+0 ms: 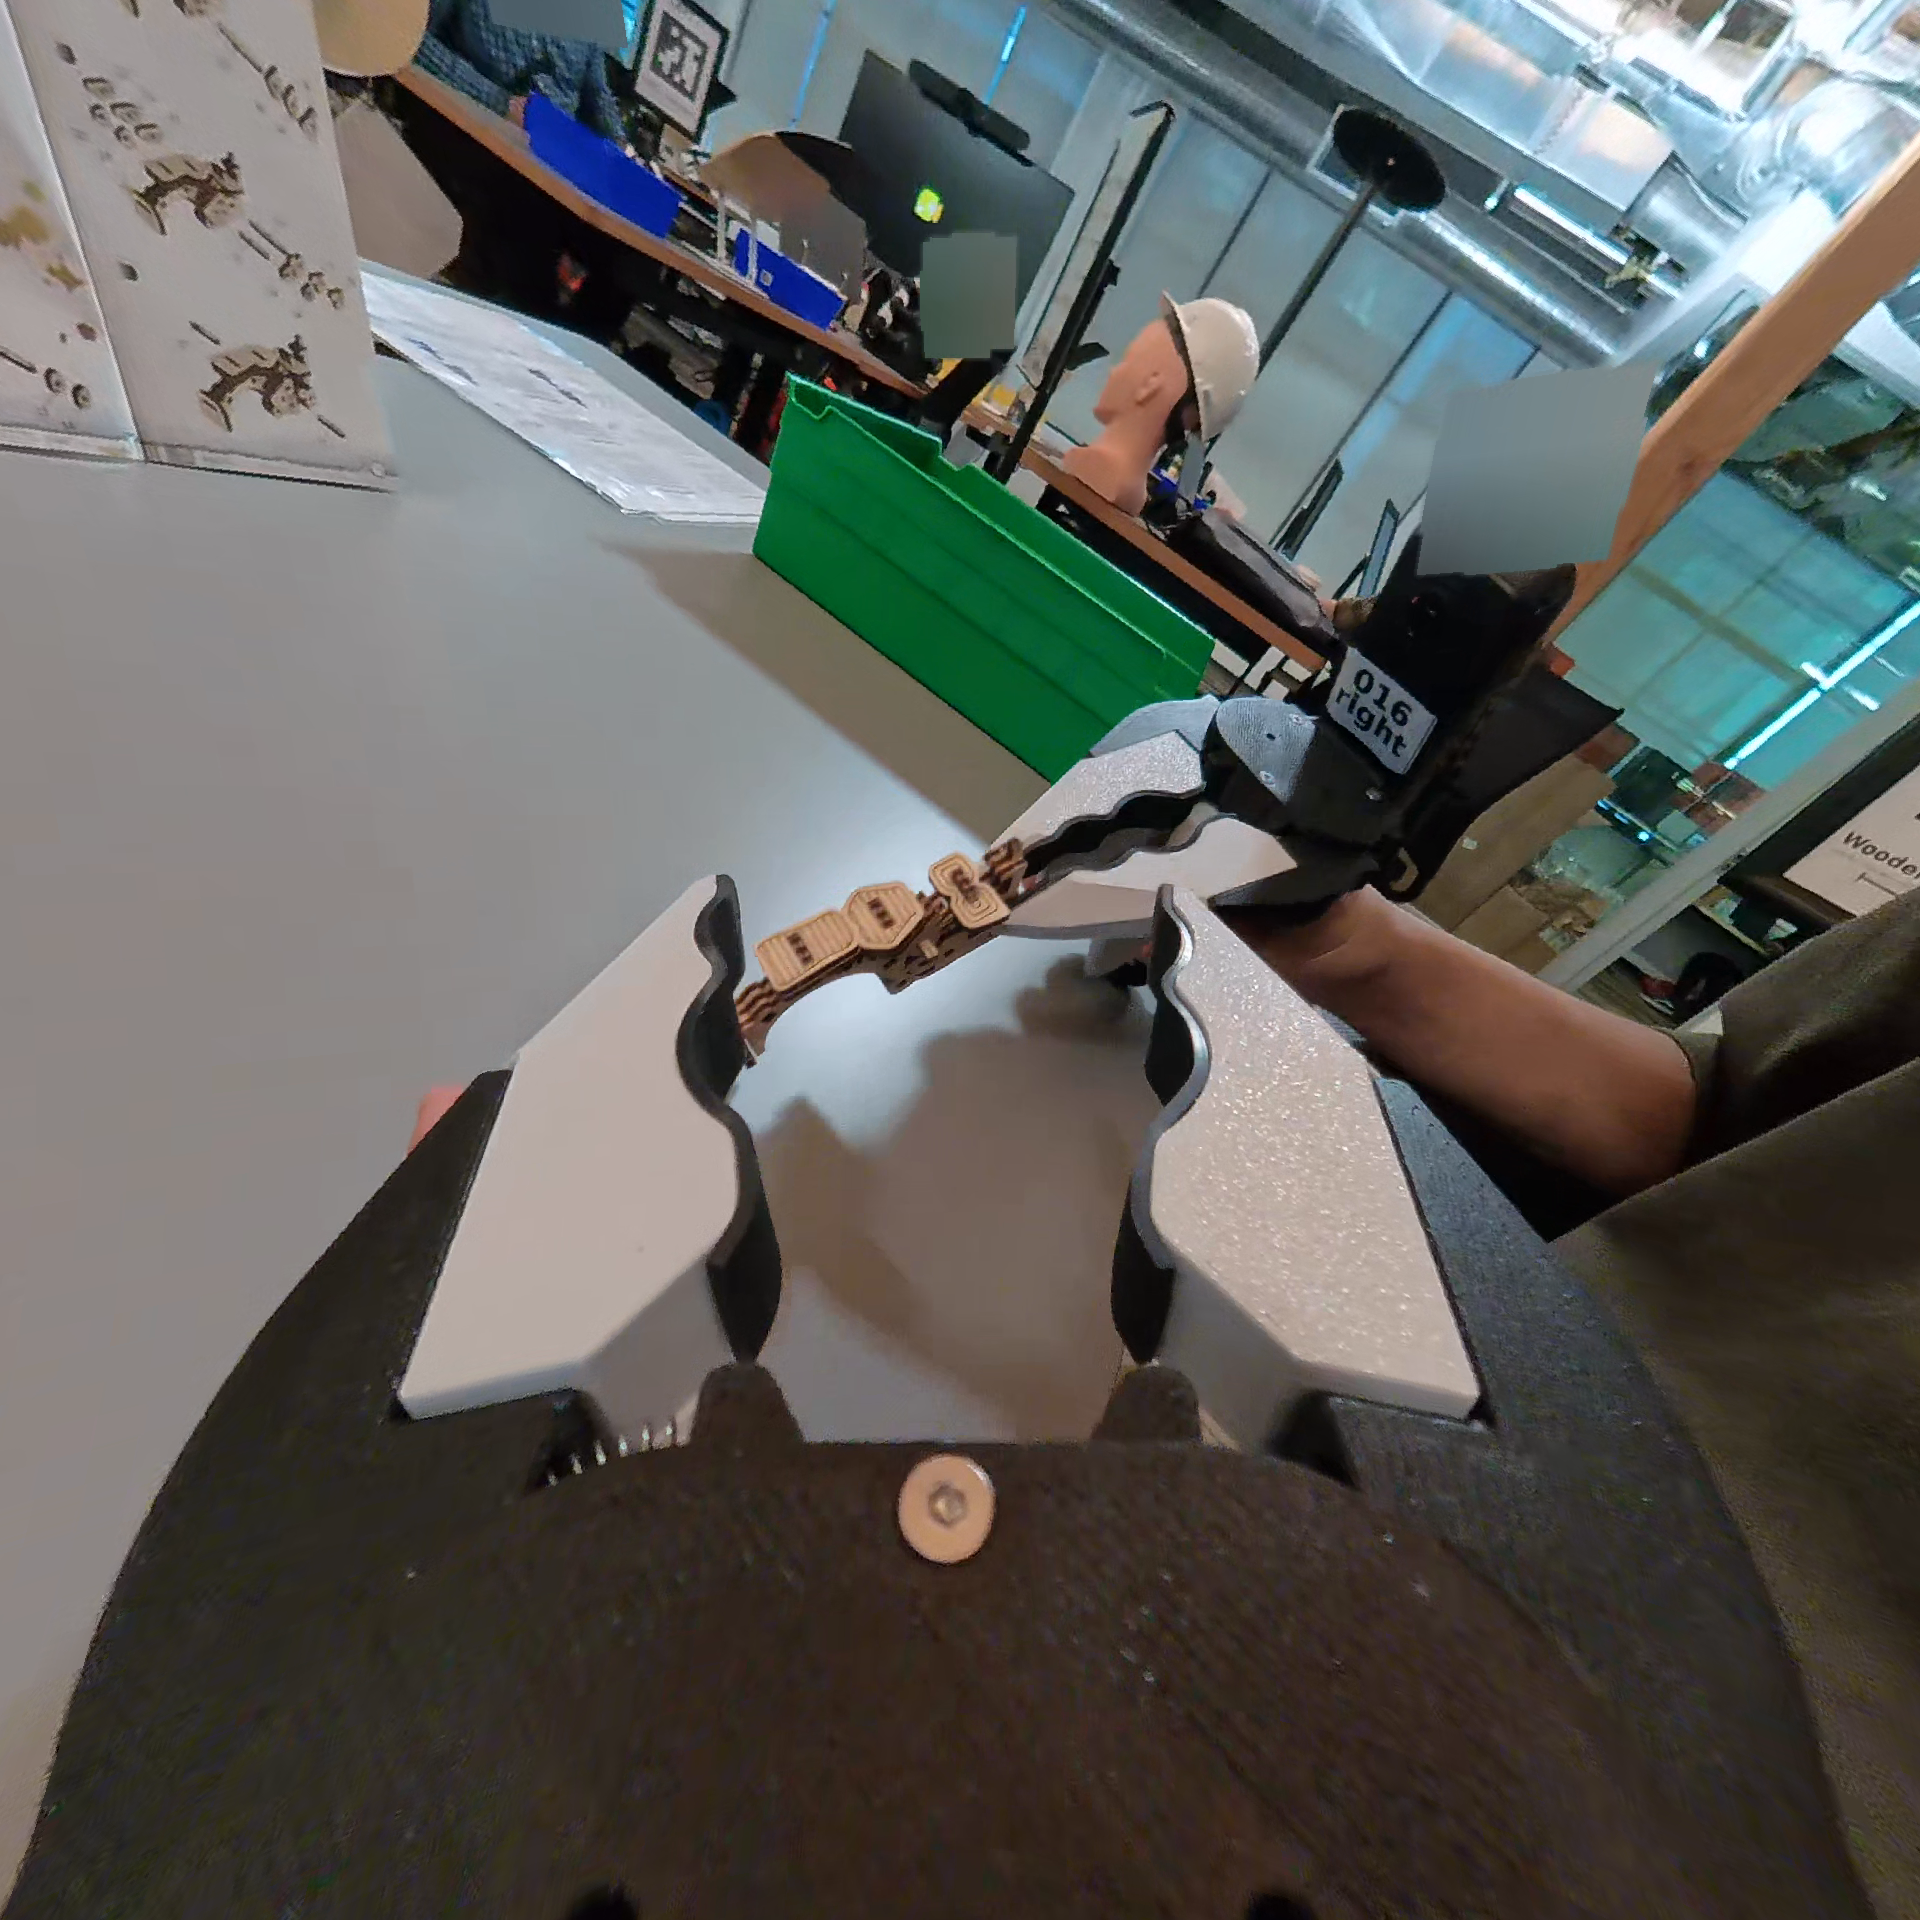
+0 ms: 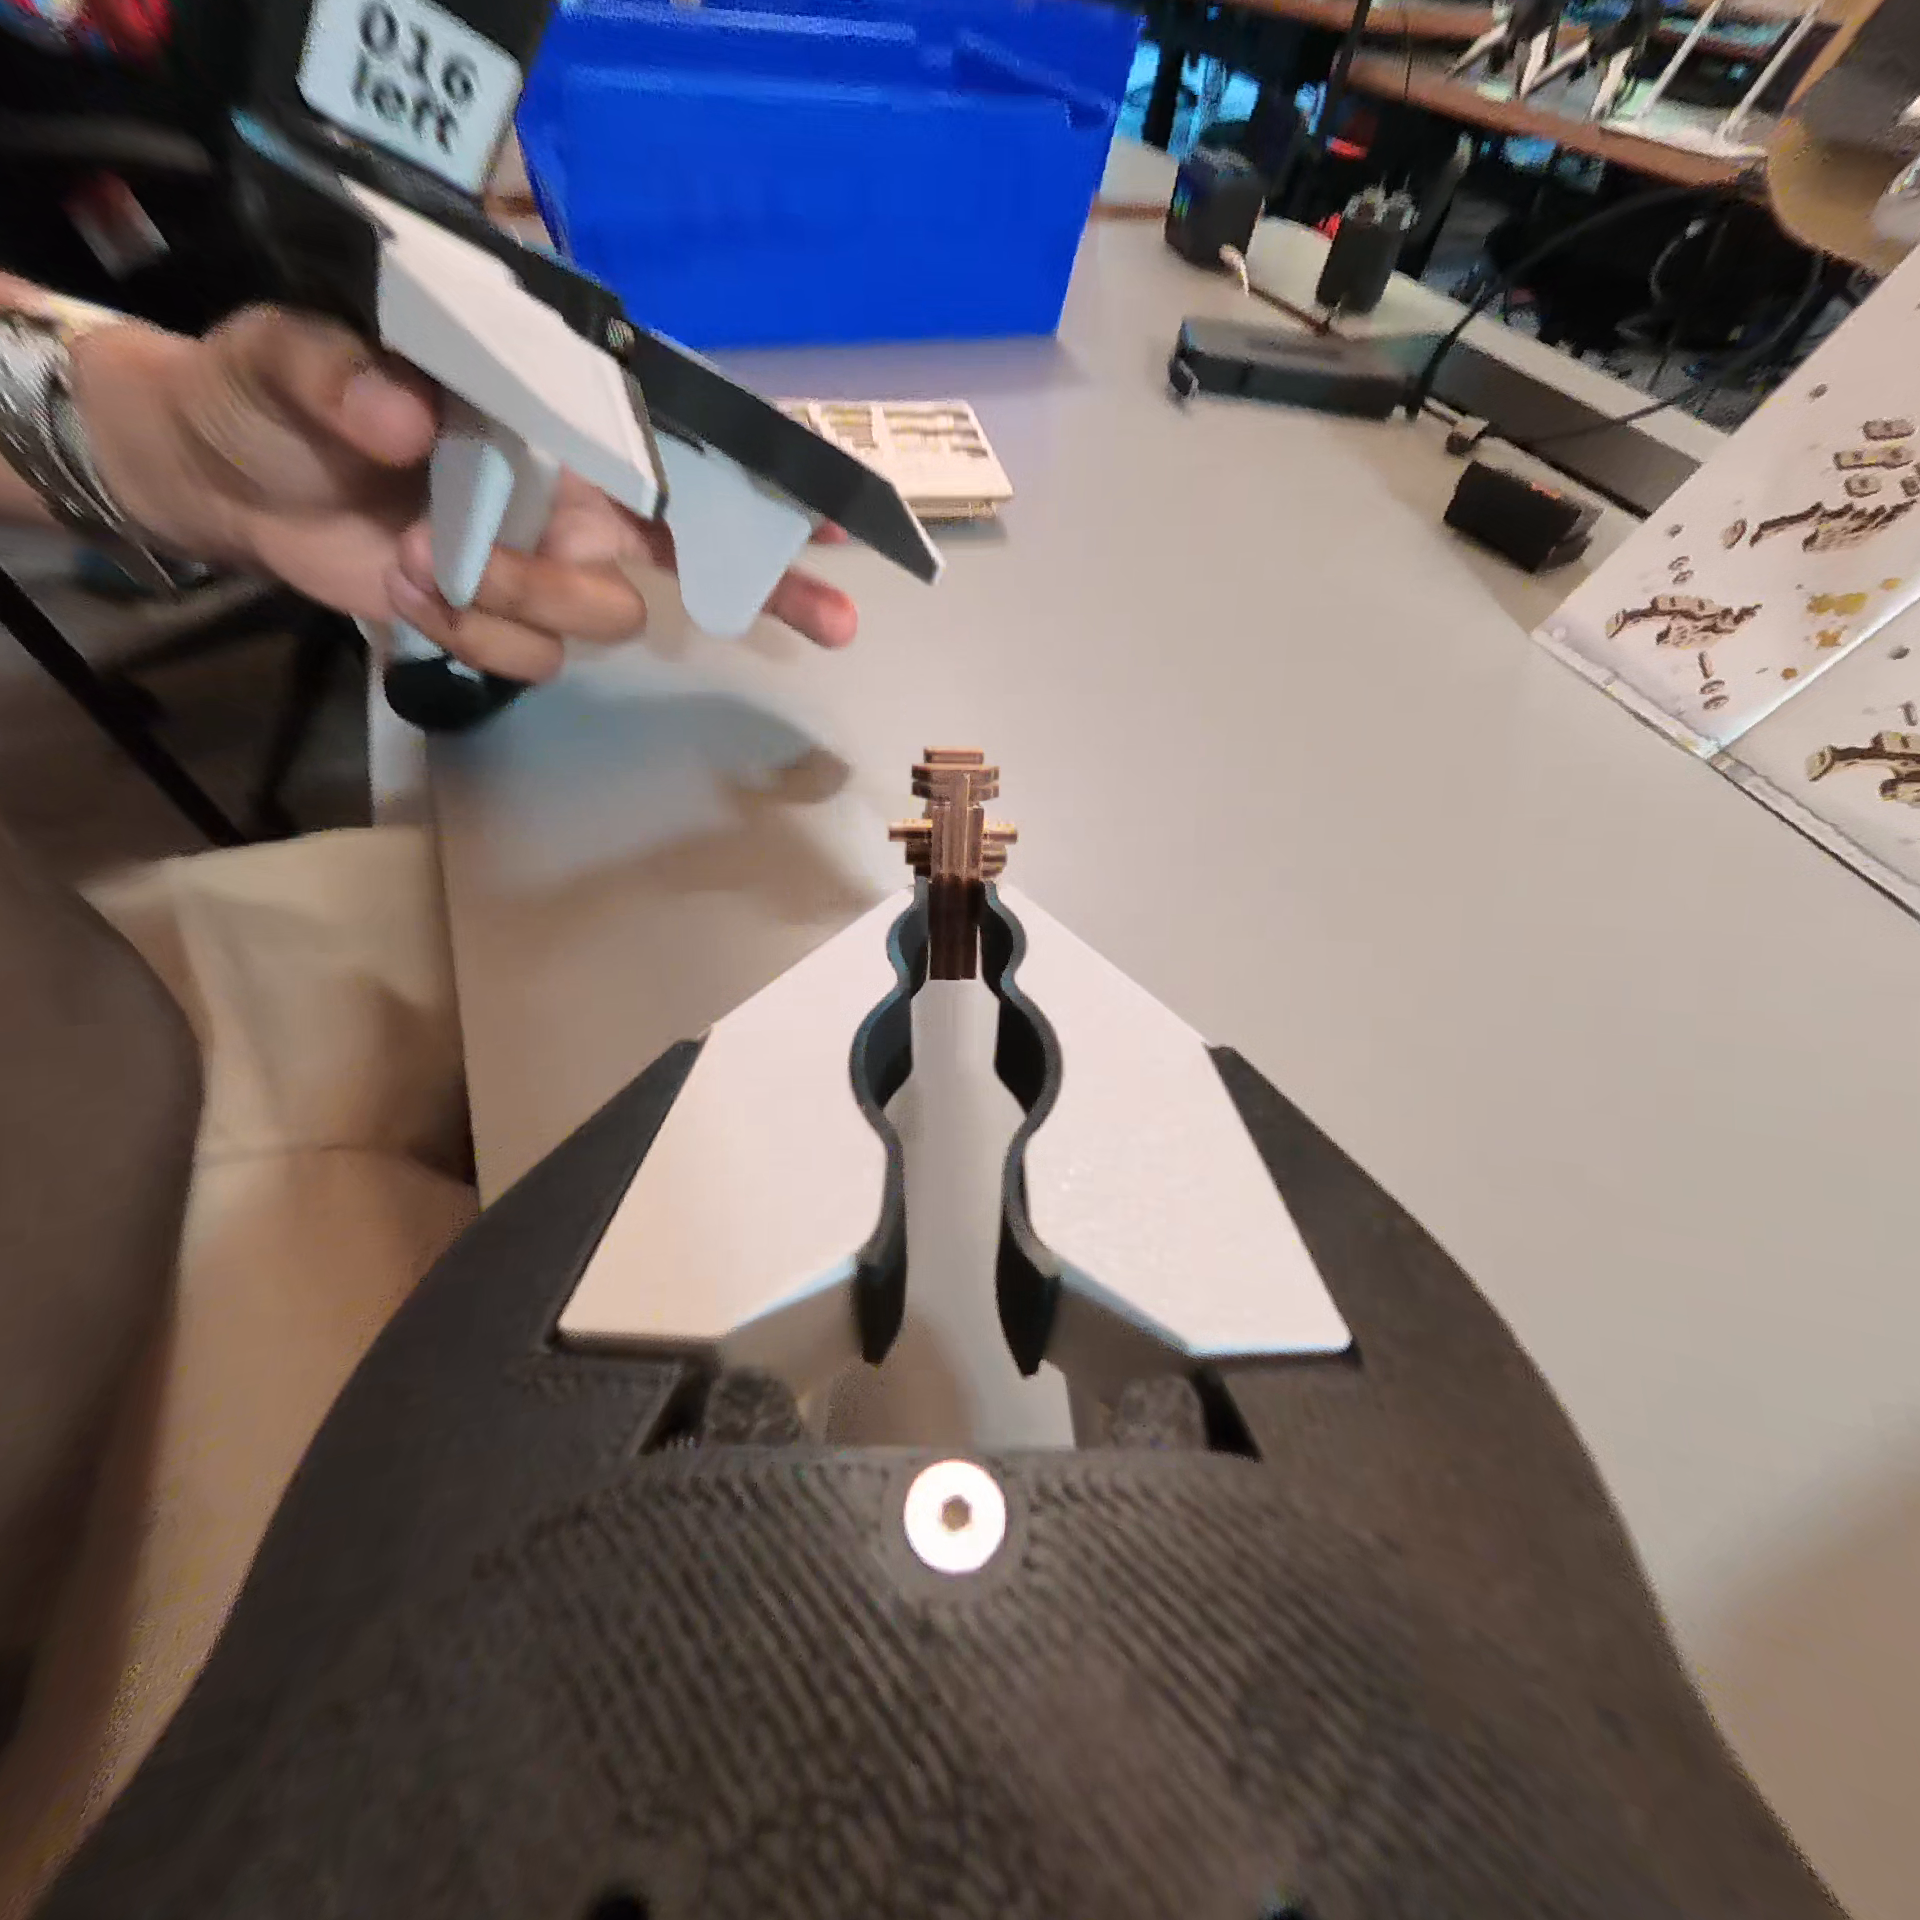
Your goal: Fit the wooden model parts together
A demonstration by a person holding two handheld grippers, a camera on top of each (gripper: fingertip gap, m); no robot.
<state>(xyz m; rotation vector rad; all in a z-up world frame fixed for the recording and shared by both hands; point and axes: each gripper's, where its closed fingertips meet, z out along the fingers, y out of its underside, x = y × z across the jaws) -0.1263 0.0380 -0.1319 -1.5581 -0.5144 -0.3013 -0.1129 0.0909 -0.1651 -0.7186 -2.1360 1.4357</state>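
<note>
Right wrist view shows the right claw (image 2: 948,925) pinched shut on a wooden model assembly (image 2: 951,831), a thin stack of laser-cut plywood layers that sticks out past the fingertips toward 12 o'clock, clear above the grey bench (image 2: 1299,831). Only the very tips clamp the near end, and the wavy pads behind them stand apart. In the left wrist view the same assembly (image 1: 883,935) appears side-on as a curved, spine-like strip with three flat plates slotted along its top, running from the right claw (image 1: 1023,883) at 2 o'clock down toward the left claw (image 1: 940,935). That left claw is wide open and holds nothing. The strip's free end lies just beside the inner pad of its left finger (image 1: 717,987); whether it touches I cannot tell.

I judge the piece very light and stiff along its length, yet brittle: thin ply with burnt, notched edges, likely to snap or shed a plate if twisted or squeezed across the slotted plates. The layered faces look dry and not slippery, so a light pinch should hold. The best place for the left claw to take it seems to be the flat sides of the free end, below the plates, closing gently. Sheets of uncut parts (image 2: 904,452) lie on the bench at 12 o'clock, before a blue bin (image 2: 831,177).
</note>
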